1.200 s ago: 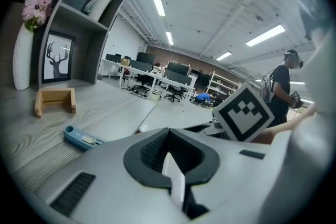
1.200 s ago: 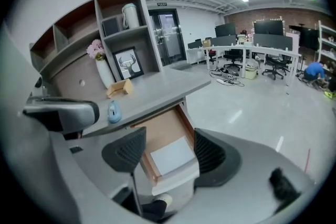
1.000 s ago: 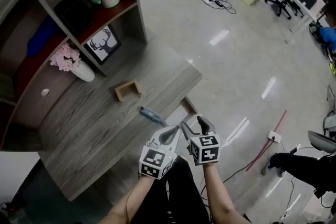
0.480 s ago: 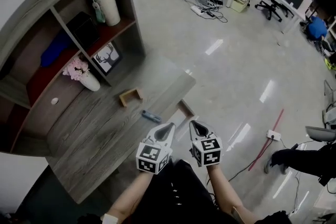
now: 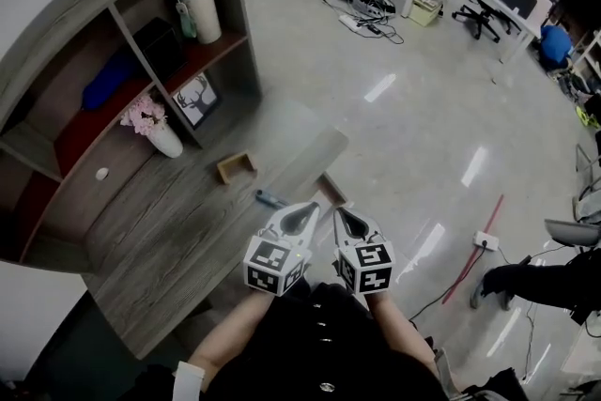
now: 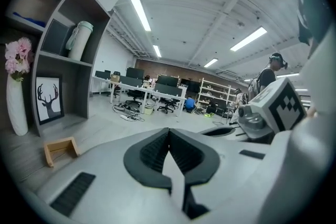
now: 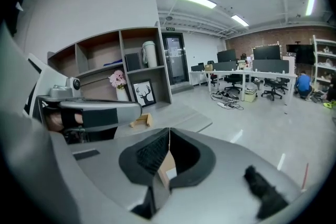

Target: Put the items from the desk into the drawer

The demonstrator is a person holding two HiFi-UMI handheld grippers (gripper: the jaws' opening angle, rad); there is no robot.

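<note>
On the grey wooden desk point(image 5: 178, 239) lie a small wooden stand point(image 5: 236, 167) and a blue pen-like item point(image 5: 272, 199). At the desk's right edge a wooden drawer corner point(image 5: 331, 191) sticks out. My left gripper point(image 5: 305, 213) and right gripper point(image 5: 340, 217) hover side by side above the desk's near right corner, close to the pen, touching nothing. Both are shut and empty. The left gripper view has its jaws point(image 6: 168, 131) pressed together, with the stand point(image 6: 60, 148) lower left. The right gripper's jaws point(image 7: 169, 134) also meet, with the stand point(image 7: 140, 121) beyond them.
A shelf unit point(image 5: 113, 9) rises behind the desk, holding a pale lidded cup point(image 5: 199, 5) and a deer picture point(image 5: 195, 100). A white vase of pink flowers point(image 5: 160, 134) stands at its foot. Right of the desk is shiny open floor point(image 5: 423, 127), with office desks and chairs farther off.
The right gripper's jaws stood open a second ago and are now closed on nothing. Both grippers have risen a little above the desk corner, staying side by side.
</note>
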